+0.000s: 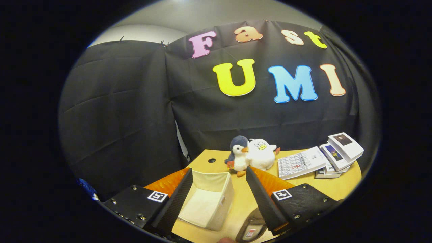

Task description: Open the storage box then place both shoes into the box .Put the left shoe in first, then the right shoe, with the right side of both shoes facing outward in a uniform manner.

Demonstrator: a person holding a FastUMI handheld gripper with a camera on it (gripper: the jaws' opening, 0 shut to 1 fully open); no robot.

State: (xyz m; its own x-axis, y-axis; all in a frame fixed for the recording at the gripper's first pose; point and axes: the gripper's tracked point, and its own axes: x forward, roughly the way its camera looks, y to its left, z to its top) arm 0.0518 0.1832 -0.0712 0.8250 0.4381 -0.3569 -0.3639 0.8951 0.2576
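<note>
Our tool (219, 189) is spread apart, holding nothing. The box (211, 199) at 12 o'clock looks soft and light; the shoe (251, 229) at 5 o'clock looks bendy, so we'd pinch its heel.

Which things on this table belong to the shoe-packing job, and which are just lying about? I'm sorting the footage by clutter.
Job:
- open cream fabric storage box, between the spread fingers
- grey shoe, by the right finger
- tongs, open, holding nothing

Lying about:
- blue-and-white plush penguin
- white plush duck
- stacked white books and booklets, beyond the fingers
</note>
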